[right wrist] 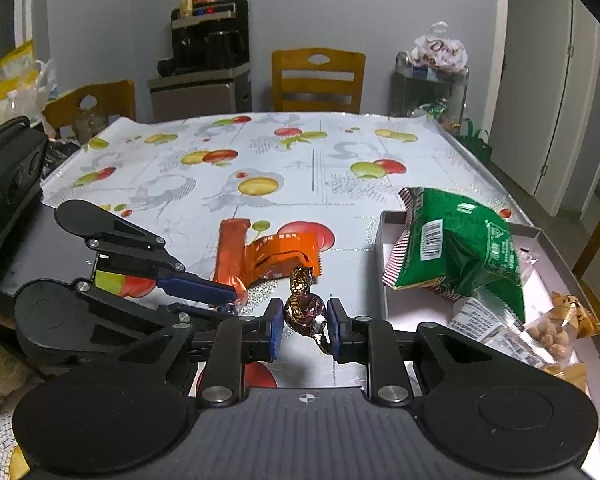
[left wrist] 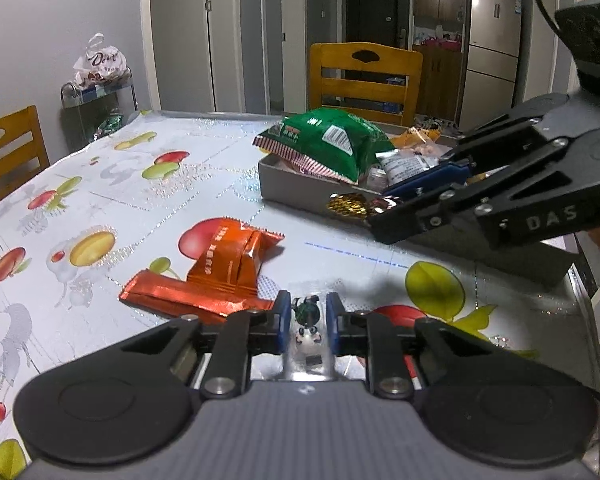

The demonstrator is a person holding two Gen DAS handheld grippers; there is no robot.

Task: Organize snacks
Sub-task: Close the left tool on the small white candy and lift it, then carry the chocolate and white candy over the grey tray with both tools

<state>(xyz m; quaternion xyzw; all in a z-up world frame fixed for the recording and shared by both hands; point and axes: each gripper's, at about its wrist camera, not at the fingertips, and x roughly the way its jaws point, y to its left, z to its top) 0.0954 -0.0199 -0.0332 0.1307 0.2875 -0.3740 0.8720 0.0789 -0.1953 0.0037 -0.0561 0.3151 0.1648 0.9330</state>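
In the left wrist view my left gripper [left wrist: 308, 298] is shut on a small clear-wrapped candy [left wrist: 309, 336] with green and white print, low over the fruit-patterned tablecloth [left wrist: 140, 200]. Two orange foil packets [left wrist: 228, 260] lie just left of it. My right gripper [right wrist: 305, 305] is shut on a brown-gold foil chocolate [right wrist: 300, 312]. From the left wrist view the right gripper [left wrist: 384, 206] hovers by the near corner of a grey box [left wrist: 284, 188]. The box holds a green snack bag [left wrist: 332, 140]. In the right wrist view the left gripper [right wrist: 230, 304] sits beside the orange packets [right wrist: 280, 256].
The grey box [right wrist: 382, 240] also contains small clear packets of nuts [right wrist: 548, 336] under the green bag [right wrist: 460, 248]. A black case [right wrist: 4, 184] sits at the table's left edge. Wooden chairs [left wrist: 364, 80] stand around the table. The right table edge [left wrist: 584, 304] is close.
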